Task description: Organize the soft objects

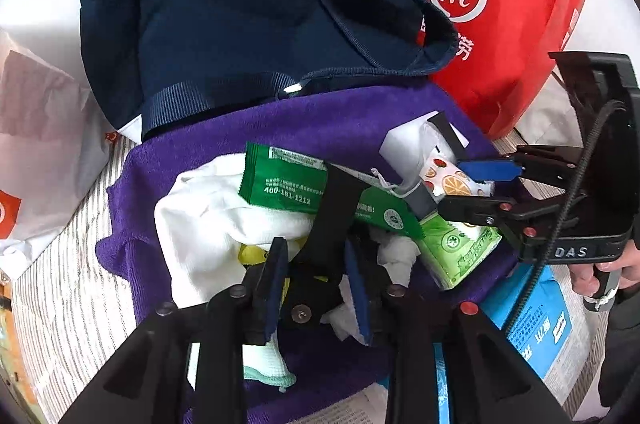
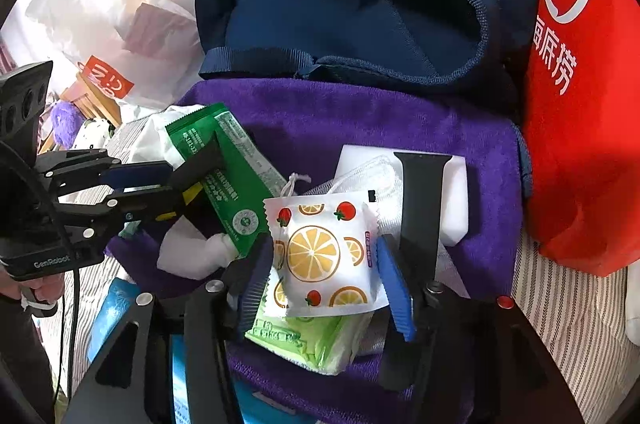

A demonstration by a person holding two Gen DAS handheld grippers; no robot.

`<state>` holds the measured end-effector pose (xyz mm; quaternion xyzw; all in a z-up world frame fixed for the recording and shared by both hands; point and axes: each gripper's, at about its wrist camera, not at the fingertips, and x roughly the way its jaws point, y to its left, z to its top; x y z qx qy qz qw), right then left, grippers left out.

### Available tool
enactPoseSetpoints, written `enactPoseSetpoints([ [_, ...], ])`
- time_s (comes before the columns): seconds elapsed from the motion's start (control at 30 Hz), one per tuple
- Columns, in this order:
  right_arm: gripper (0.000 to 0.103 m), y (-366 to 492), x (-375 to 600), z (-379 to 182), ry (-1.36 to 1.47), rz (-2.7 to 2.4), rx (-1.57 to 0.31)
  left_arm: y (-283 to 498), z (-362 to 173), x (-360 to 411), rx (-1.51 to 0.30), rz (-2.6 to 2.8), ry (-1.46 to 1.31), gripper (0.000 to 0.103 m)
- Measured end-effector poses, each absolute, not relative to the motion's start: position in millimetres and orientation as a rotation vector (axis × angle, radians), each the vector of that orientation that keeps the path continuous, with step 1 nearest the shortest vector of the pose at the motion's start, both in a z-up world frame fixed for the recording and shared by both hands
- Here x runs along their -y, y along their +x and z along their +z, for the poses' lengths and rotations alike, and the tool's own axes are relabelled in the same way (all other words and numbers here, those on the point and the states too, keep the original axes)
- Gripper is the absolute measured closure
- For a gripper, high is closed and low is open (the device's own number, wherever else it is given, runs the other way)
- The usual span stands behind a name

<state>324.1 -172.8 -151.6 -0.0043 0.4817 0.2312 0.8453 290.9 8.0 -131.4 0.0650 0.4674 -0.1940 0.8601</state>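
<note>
The red paper bag reads "Hi"; the green foil wrapper reads "400-181-1212". The left gripper, part open, straddles a black strap. The right gripper, half open, brackets a white orange-printed sachet without pinching it.

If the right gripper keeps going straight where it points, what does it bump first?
Probably the white packet printed with orange slices, already sitting between the right gripper's open blue pads, though depth is hard to judge.

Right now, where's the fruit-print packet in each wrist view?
Left wrist: fruit-print packet right of centre, at the right tongs' tips.
Right wrist: fruit-print packet low centre, between the right tongs' fingers.
Shared landmark: red bag, right of the purple towel.
</note>
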Motion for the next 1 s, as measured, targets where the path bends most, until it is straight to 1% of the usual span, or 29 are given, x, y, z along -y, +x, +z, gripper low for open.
enactPoseSetpoints([
  [0.07, 0.044, 322, 172, -151, -0.013, 0.494, -1.016, 291, -132, -7, -0.99, -0.398, 0.134, 0.058],
  [0.17, 0.042, 318, 174, -150, -0.017, 0.485, -1.016, 288, -133, -9, -0.989, -0.371, 0.131, 0.052],
  [0.23, 0.042, 315, 176, -150, -0.009, 0.476, -1.023, 284, -131, -12, -0.987, -0.364, 0.122, 0.045],
  [0.3, 0.041, 312, 179, -149, -0.001, 0.469, -1.03, 279, -129, -15, -0.988, -0.356, 0.11, 0.044],
  [0.43, 0.04, 305, 183, -143, 0.011, 0.45, -1.034, 268, -120, -23, -0.98, -0.341, 0.106, 0.032],
  [0.53, 0.027, 299, 186, -137, 0.012, 0.427, -1.024, 258, -112, -31, -0.966, -0.324, 0.09, 0.024],
  [0.6, 0.024, 295, 189, -132, 0.008, 0.405, -1.017, 251, -107, -37, -0.96, -0.311, 0.065, 0.021],
  [0.7, 0.023, 288, 193, -125, 0.026, 0.391, -1.019, 237, -98, -46, -0.946, -0.289, 0.035, 0.017],
  [0.77, 0.022, 280, 195, -117, 0.039, 0.385, -1.003, 226, -92, -51, -0.938, -0.276, 0.013, 0.012],
  [0.83, 0.021, 273, 196, -112, 0.034, 0.381, -0.99, 215, -87, -54, -0.928, -0.27, 0.007, 0.011],
  [1.0, 0.021, 240, 203, -99, 0.03, 0.337, -0.981, 188, -80, -56, -0.917, -0.233, 0.013, 0.01],
])
